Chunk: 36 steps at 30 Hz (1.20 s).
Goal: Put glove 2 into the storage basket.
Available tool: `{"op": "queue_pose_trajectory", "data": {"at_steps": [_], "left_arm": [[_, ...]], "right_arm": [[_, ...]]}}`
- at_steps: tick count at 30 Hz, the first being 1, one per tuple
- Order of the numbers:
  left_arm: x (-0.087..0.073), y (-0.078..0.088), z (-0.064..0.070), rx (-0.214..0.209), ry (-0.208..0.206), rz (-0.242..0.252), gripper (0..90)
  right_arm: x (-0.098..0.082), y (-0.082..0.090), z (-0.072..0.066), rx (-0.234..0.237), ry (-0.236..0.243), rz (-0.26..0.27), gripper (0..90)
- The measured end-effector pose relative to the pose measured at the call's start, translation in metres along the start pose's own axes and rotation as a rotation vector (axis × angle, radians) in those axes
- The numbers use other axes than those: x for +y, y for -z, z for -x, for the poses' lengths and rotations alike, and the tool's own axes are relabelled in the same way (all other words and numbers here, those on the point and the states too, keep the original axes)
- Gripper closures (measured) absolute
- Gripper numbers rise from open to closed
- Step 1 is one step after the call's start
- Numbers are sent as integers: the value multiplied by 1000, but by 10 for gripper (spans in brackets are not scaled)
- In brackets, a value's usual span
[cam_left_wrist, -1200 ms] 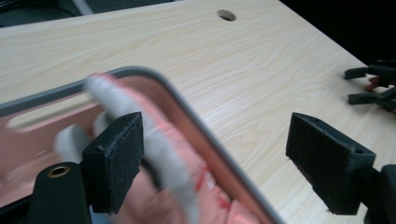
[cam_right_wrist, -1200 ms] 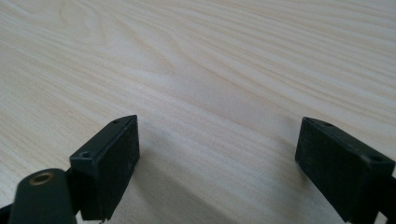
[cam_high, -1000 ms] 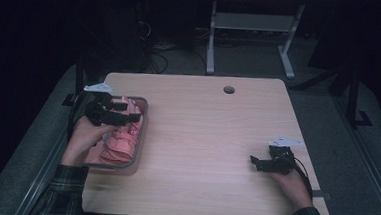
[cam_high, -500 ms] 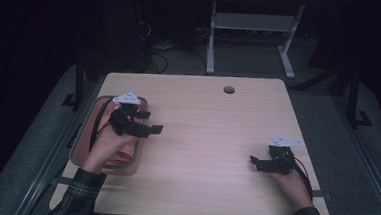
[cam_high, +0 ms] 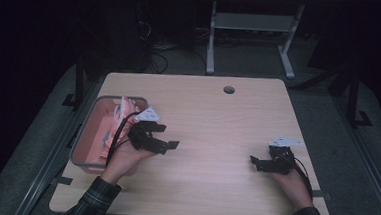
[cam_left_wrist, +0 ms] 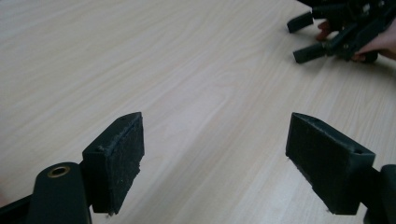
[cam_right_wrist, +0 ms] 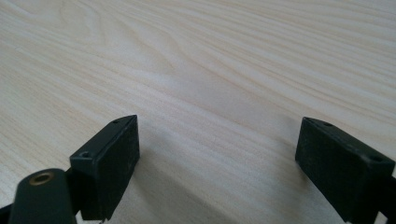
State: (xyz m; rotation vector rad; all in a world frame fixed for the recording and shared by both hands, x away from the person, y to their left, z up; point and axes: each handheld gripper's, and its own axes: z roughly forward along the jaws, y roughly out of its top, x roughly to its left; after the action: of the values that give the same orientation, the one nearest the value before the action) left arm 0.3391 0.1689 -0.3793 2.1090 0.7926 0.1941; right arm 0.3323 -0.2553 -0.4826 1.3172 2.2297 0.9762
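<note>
Pale wood-grain counter [cam_high: 217, 134], bare across its middle. Left gripper [cam_high: 168, 145] just right of a grey bin [cam_high: 83, 151] at the counter's left edge, jaws released and spread wide, nothing between them; in the left gripper view, both black padded jaws apart over bare wood [cam_left_wrist: 205, 93], low above it. Pink packets [cam_high: 115, 120] heaped in the bin, one standing up near the far right corner, right beside the left hand [cam_high: 123, 156]; exact kind of packet too small to tell. Black cable looping from the gripper back over the bin's rim. Right gripper [cam_high: 254, 162] well apart, near the counter's right front, jaws likewise released and empty, pointing left toward the other gripper; in the right gripper view, only wood grain [cam_right_wrist: 219, 84] between the two pads. Same right gripper visible far off in the left gripper view [cam_left_wrist: 306, 35], held by fingertips. Plaid sleeves at the front edge. Small round hole [cam_high: 228, 89] in the counter's far side.
</note>
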Motion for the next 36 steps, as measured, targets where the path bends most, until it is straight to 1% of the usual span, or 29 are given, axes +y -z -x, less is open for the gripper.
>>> {"op": "queue_pose_trajectory", "data": {"at_steps": [1,4,5,6,7,8,9,13,15,16,17,18,19,20,25,30,32,33,36], "left_arm": [[-2,-3,2,-3,-10,-12,188],[-9,-12,9,-8,-13,-21,188],[-9,-12,9,-8,-13,-21,188],[-13,-17,13,-10,-23,-24,188],[-13,-17,13,-10,-23,-24,188],[-15,-20,15,-8,-35,-33,188],[-17,-23,18,-10,-33,-31,188],[-24,-38,28,-10,-74,-63,187],[-25,-41,31,-9,-80,-66,181],[-26,-43,32,-7,-91,-74,181],[-29,-48,35,-9,-87,-75,179],[-30,-50,36,-10,-98,-81,178],[-31,-53,37,-9,-101,-86,176],[-34,-58,39,-3,-115,-101,158],[-40,-70,43,7,-139,-121,152],[-45,-78,44,22,-146,-123,141],[-46,-81,46,39,-163,-128,133],[-46,-82,46,38,-166,-133,132],[-50,-85,45,33,-161,-134,132]], "right_arm": [[0,0,0,0,0,0,130],[0,0,0,0,0,0,131],[0,0,0,0,0,0,130],[0,0,0,0,0,0,130],[0,0,0,0,0,0,130],[0,0,0,0,0,0,130],[0,0,0,0,0,0,130],[0,0,0,0,0,0,130],[0,0,0,0,0,0,130],[0,0,0,0,0,0,130],[0,0,0,0,0,0,130],[0,0,0,0,0,0,130],[0,0,0,0,0,0,130],[0,0,0,0,0,0,130],[0,0,0,0,0,0,130],[0,0,0,0,0,0,130],[0,0,0,0,0,0,130],[0,0,0,0,1,0,130],[0,0,0,0,0,0,130]]}}
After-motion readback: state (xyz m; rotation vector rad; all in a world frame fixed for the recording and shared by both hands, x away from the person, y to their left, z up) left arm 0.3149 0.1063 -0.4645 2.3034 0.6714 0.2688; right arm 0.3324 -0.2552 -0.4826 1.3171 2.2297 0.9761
